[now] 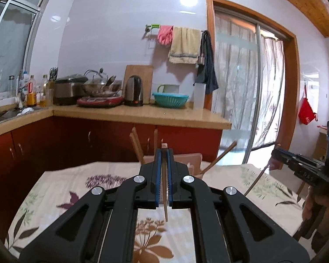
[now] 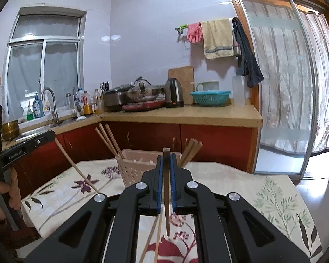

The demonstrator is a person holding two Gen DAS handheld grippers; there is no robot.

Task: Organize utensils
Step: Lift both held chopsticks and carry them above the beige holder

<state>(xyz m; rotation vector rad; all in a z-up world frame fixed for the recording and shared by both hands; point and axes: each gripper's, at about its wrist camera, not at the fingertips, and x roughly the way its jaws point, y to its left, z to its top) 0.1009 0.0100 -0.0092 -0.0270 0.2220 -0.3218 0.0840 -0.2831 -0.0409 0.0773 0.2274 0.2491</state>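
Observation:
My left gripper [image 1: 163, 153] is shut on a light wooden chopstick [image 1: 165, 197], held above the floral tablecloth. It also shows at the left of the right wrist view [image 2: 52, 137] with its chopstick [image 2: 76, 168] slanting down. My right gripper [image 2: 166, 156] is shut on a dark brown chopstick [image 2: 166, 197]; it shows at the right of the left wrist view [image 1: 274, 157]. A pink slotted utensil holder [image 2: 131, 171] stands on the table ahead, with chopsticks [image 2: 108, 140] leaning left and more chopsticks [image 2: 192, 151] leaning right. In the left wrist view the holder [image 1: 193, 160] is mostly hidden behind my fingers.
Two loose chopsticks [image 2: 155, 239] lie on the tablecloth [image 2: 263, 197] under my right gripper. Behind the table runs a red-cabinet counter [image 2: 186, 114] with a kettle [image 2: 174, 92], a teal basket [image 2: 210, 97] and a sink [image 2: 48, 127]. A sliding glass door [image 2: 285, 87] is at right.

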